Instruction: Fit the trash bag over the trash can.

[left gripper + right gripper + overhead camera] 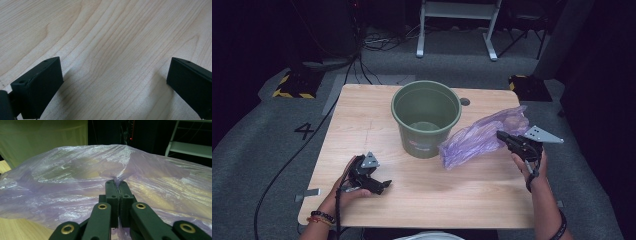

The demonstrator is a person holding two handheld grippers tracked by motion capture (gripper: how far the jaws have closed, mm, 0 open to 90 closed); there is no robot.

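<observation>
The right claw (503,136) is clamped on a pinch of the purple plastic bag (482,137), its jaws pressed together on the film in the right gripper view. The bag hangs lifted over the right half of the surface (437,200), its left end just beside the green bucket (426,117), which stands at centre toward the far edge. The left claw (382,186) rests near the front left, jaws wide apart over bare wood. Open room lies along the near edge between the hands.
</observation>
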